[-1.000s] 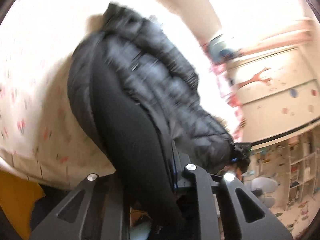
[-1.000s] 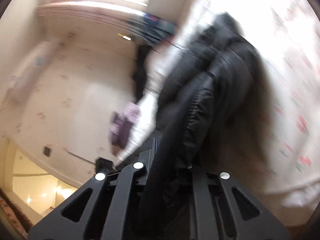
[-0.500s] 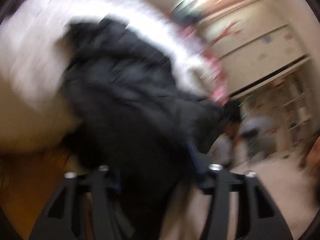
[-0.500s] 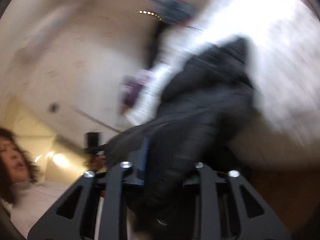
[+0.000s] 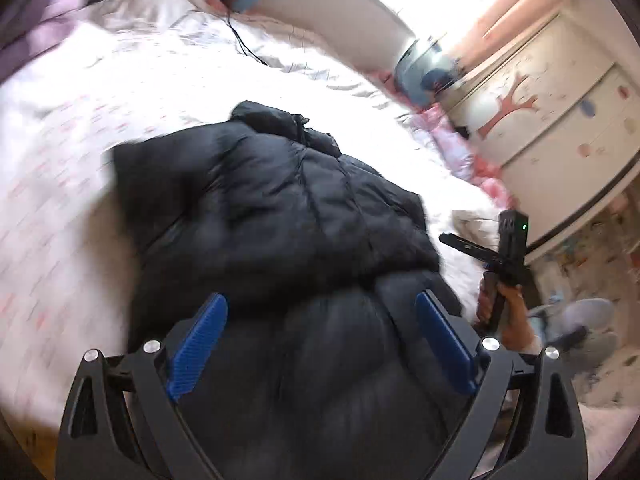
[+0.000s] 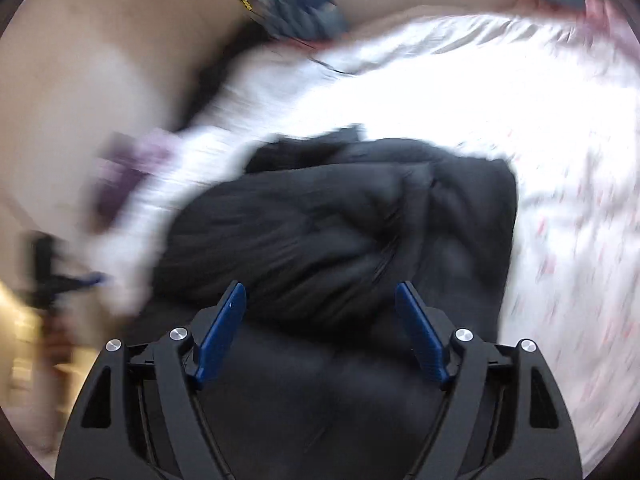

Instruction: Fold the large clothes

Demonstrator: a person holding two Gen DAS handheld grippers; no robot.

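Observation:
A black puffer jacket (image 5: 280, 208) lies bunched in a heap on the bed's white flowered sheet (image 5: 60, 200). My left gripper (image 5: 322, 314) hovers over the jacket's near end. Its jaws are opening, the blue pads (image 5: 198, 338) stand wide apart, and the cloth lies loose below them. In the right wrist view the same jacket (image 6: 340, 220) fills the middle. My right gripper (image 6: 320, 304) is above its near edge with jaws opening, and its pads (image 6: 420, 338) do not press the fabric. The right gripper (image 5: 500, 248) also shows at the right of the left wrist view, held by a hand (image 5: 508, 312).
A purple cloth (image 5: 44, 20) lies at the bed's far corner, and a thin black cable (image 5: 244, 44) crosses the sheet. Blue clothes (image 5: 420, 72) and pink bedding (image 5: 460, 148) sit by a cream dresser (image 5: 560, 120) with a tree decal. A grey chair (image 5: 580, 328) stands on the floor.
Both grippers were shut on the jacket and held it up. They swung it down onto the bed, and both jaws have come open off the cloth.

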